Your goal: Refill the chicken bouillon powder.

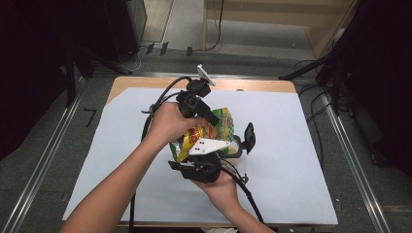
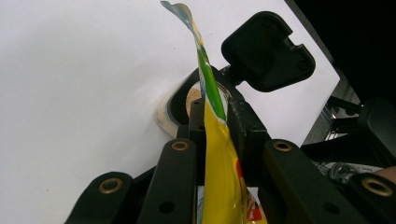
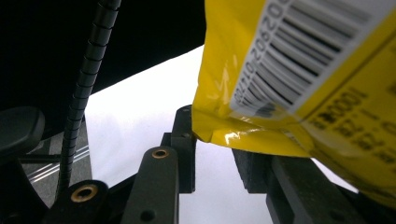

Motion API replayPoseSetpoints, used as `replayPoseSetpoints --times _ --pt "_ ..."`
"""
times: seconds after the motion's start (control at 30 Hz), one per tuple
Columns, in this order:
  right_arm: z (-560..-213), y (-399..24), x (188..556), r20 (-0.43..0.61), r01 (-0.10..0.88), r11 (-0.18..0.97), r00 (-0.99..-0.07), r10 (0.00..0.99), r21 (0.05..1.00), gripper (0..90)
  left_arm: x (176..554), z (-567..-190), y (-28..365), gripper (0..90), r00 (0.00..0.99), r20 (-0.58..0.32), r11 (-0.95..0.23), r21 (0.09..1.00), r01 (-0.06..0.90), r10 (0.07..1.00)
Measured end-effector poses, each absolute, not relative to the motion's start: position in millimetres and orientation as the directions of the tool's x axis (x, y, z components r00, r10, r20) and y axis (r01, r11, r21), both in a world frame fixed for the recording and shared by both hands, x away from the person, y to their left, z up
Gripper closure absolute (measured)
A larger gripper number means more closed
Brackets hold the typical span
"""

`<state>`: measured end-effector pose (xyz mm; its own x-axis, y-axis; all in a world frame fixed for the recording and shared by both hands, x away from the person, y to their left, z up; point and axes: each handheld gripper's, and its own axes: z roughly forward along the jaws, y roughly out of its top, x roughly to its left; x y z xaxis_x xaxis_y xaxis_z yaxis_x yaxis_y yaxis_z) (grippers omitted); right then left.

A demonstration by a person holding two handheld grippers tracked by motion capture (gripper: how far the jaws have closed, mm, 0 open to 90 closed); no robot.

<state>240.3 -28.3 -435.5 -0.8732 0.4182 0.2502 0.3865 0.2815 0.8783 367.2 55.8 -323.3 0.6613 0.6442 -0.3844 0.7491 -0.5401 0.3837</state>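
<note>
High view: one snack bag (image 1: 214,130), one container (image 1: 236,145); two grippers (image 1: 210,118) (image 1: 201,165) clamp bag

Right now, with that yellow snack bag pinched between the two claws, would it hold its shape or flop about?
Probably floppy: the yellow snack bag is thin film, seen edge-on, and bends between the left claw's pads. Likely slippery too, since its glossy skin shines by the right claw. It looks light for its size, as a pinch at each edge seems to carry it above the table.
</note>
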Motion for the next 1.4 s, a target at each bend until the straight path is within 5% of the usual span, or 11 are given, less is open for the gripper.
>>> replayPoseSetpoints --times 1.4 --pt "-433.4 -29.4 240.1 0.254 0.39 0.279 -0.872 0.419 0.878 72.5 369.4 -323.1 54.5 80.6 0.66 -0.39 -0.542 0.377 0.751 0.642"
